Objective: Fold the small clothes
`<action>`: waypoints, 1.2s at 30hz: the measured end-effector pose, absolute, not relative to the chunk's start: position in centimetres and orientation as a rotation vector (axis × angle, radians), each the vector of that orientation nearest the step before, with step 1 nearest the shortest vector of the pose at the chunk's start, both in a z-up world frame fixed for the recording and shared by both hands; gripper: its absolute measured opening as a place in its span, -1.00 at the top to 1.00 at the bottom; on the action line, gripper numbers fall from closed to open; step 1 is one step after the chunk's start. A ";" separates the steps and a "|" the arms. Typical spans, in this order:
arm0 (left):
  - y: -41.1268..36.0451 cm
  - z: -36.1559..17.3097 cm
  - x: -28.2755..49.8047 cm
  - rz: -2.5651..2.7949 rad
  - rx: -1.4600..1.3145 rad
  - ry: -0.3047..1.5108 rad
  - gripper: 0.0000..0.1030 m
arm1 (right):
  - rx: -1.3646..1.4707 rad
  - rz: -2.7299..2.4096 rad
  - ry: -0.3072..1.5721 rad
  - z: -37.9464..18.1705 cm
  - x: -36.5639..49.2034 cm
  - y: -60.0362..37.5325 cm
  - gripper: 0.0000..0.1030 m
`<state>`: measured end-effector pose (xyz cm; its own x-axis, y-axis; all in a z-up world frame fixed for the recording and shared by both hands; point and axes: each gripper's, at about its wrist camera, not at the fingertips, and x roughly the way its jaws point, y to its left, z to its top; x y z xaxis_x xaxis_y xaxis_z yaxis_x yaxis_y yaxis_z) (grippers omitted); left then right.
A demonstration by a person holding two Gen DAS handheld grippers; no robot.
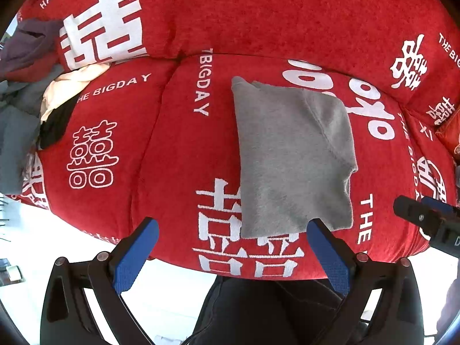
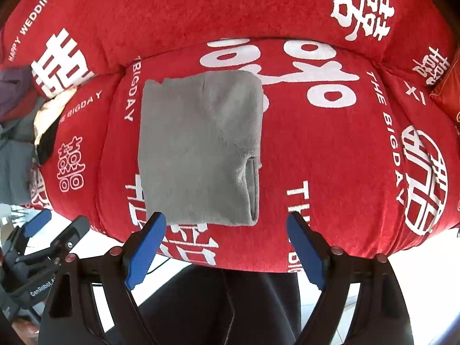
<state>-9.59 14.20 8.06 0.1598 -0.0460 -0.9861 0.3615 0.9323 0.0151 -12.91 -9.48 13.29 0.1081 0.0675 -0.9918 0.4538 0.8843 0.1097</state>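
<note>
We see a small grey fleece garment (image 1: 293, 158), folded into a neat rectangle, lying flat on the red sofa seat w/ white printed lettering (image 1: 178, 143), near its front edge. Our left gripper (image 1: 233, 227) hovers just in front of it, jaws spread wide, holding nothing. Our right gripper (image 2: 227, 221) likewise, blue-padded jaws apart & empty. A pile of mixed clothes (image 1: 26, 92) sits at the far left of the sofa.
</note>
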 end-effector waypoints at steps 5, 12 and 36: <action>14.4 8.7 -9.4 -0.293 0.254 1.395 -1.00 | 0.430 -0.313 1.452 13.8 -13.1 -9.2 -0.71; 14.2 9.7 -9.3 -0.305 0.263 1.378 -1.00 | 0.387 -0.314 1.466 14.1 -13.2 -8.4 -0.71; 14.9 9.9 -10.0 -0.293 0.277 1.376 -1.00 | 0.324 -0.313 1.452 14.9 -13.0 -7.0 -0.71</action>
